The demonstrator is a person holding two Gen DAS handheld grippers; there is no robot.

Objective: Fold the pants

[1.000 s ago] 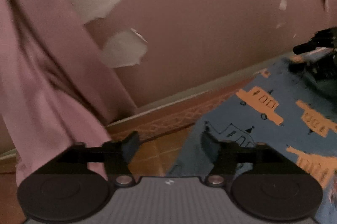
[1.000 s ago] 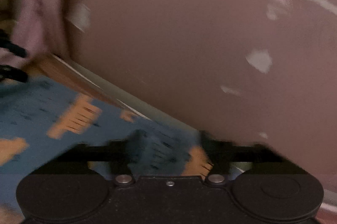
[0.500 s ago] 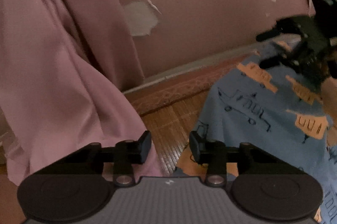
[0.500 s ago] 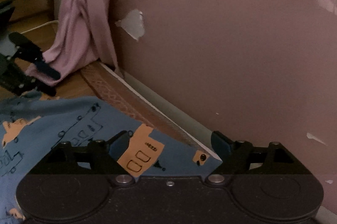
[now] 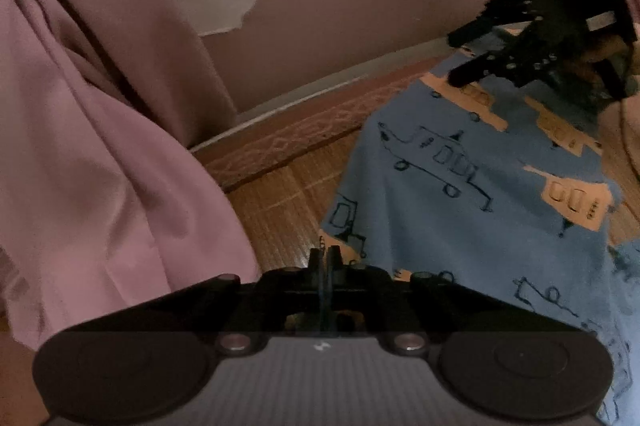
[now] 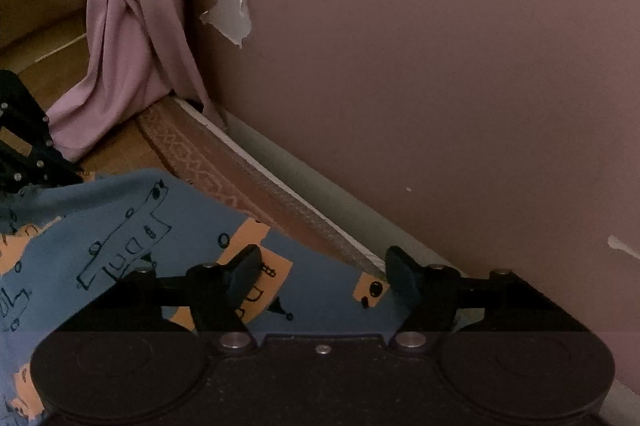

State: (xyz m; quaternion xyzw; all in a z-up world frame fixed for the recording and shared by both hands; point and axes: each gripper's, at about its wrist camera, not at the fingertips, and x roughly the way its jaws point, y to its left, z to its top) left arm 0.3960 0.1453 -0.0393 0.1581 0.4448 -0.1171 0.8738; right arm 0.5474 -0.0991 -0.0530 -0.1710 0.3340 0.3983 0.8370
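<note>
The pants [image 5: 460, 186] are blue with orange and outlined vehicle prints and lie spread on a woven mat. My left gripper [image 5: 325, 256] is shut at their near left edge, and a thin strip of blue cloth shows between its fingers. The right wrist view looks over the far end of the pants [image 6: 120, 226]. There my right gripper [image 6: 324, 266] stands open just above the cloth, its fingers wide apart with nothing pinched between them. The right gripper [image 5: 460, 60] also shows at the top right of the left wrist view, over the far edge of the pants.
A pink curtain [image 5: 100, 146] hangs at the left and pools on the floor close to my left gripper. A mauve wall [image 6: 420, 66] with peeled paint and a pale baseboard [image 6: 320, 186] runs behind. The mat's patterned border [image 5: 288, 138] lies along the baseboard.
My left gripper has closed from open onto the pants' edge. My right gripper has let go of the cloth, opened, and stays open low over the pants.
</note>
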